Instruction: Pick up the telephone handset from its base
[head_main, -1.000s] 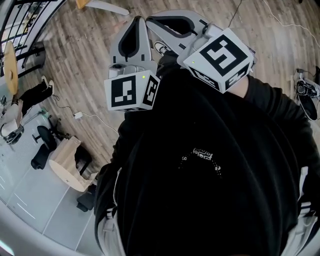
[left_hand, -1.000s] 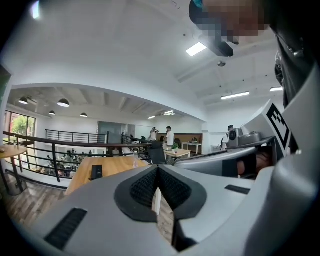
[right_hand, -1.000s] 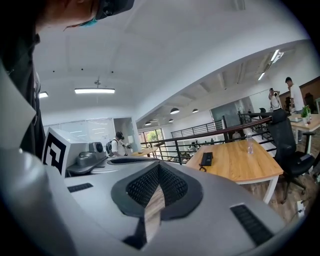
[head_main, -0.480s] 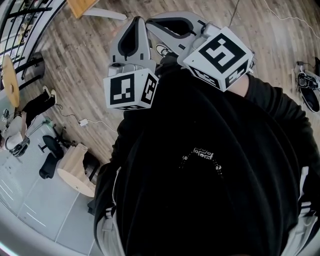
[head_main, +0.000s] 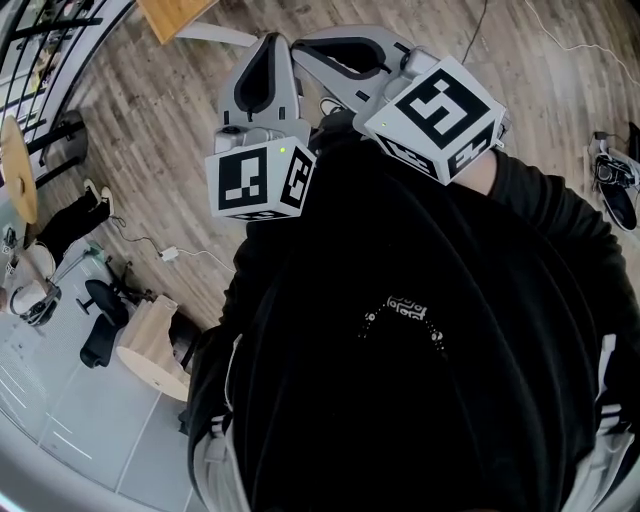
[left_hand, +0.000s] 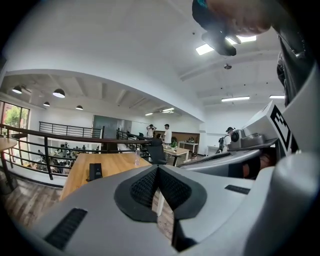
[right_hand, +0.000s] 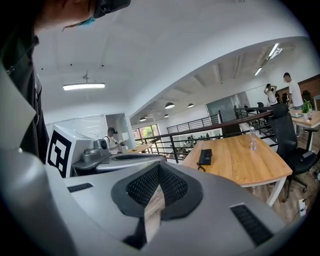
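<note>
A black telephone (left_hand: 95, 171) lies on a wooden table (left_hand: 111, 163) some way ahead; the right gripper view shows the same telephone (right_hand: 205, 156) on that table (right_hand: 240, 161). The handset cannot be told from the base at this distance. In the head view only a table corner (head_main: 175, 14) shows at the top. My left gripper (head_main: 270, 42) and right gripper (head_main: 303, 42) are held side by side close to the chest, far from the telephone. The left gripper (left_hand: 158, 168) is shut with nothing held, and the right gripper (right_hand: 159, 166) is shut and empty too.
A black railing (right_hand: 190, 135) runs behind the table. A water bottle (right_hand: 252, 141) stands on it and an office chair (right_hand: 287, 145) beside it. Several people stand far back. On the wood floor lie a cable (head_main: 165, 250), shoes (head_main: 615, 185) and a round stool (head_main: 150, 350).
The floor and the things on it have slid down-right in the head view and the table corner has come further in. Both grippers stay in the same place before the chest.
</note>
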